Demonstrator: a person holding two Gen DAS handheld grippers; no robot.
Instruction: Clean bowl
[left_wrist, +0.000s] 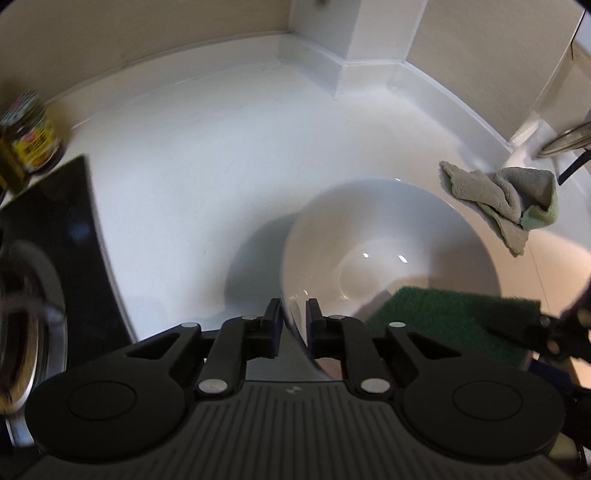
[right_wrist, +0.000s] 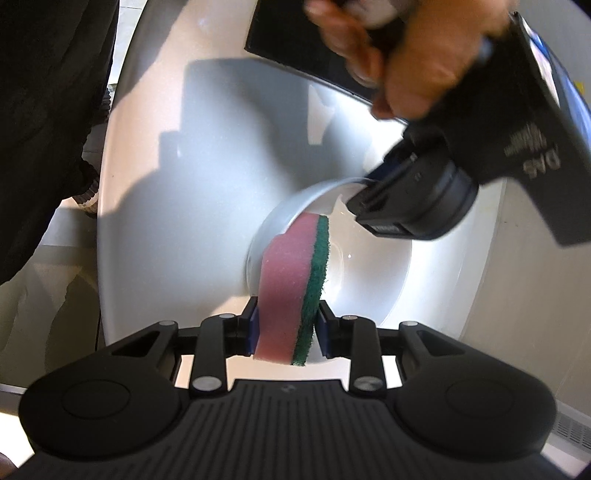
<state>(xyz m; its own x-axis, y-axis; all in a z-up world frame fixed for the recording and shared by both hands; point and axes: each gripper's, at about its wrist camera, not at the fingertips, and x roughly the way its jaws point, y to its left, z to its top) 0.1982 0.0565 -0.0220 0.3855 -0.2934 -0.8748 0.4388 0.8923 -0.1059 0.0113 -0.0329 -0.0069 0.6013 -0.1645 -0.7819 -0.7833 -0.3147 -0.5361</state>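
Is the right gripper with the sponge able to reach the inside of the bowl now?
Probably yes. The bowl is open on top, the left gripper pinches only its rim, and the sponge already points inside.

The round white ceramic bowl (left_wrist: 388, 254) is set on the white countertop (left_wrist: 192, 177); a crumpled grey cloth (left_wrist: 498, 199) is laid beyond it to the right, a yellow-labelled glass jar (left_wrist: 27, 138) far left.

Grey cloth (left_wrist: 502, 201) on white counter (left_wrist: 207, 177); jar (left_wrist: 27, 138) beside black hob (left_wrist: 70, 236).
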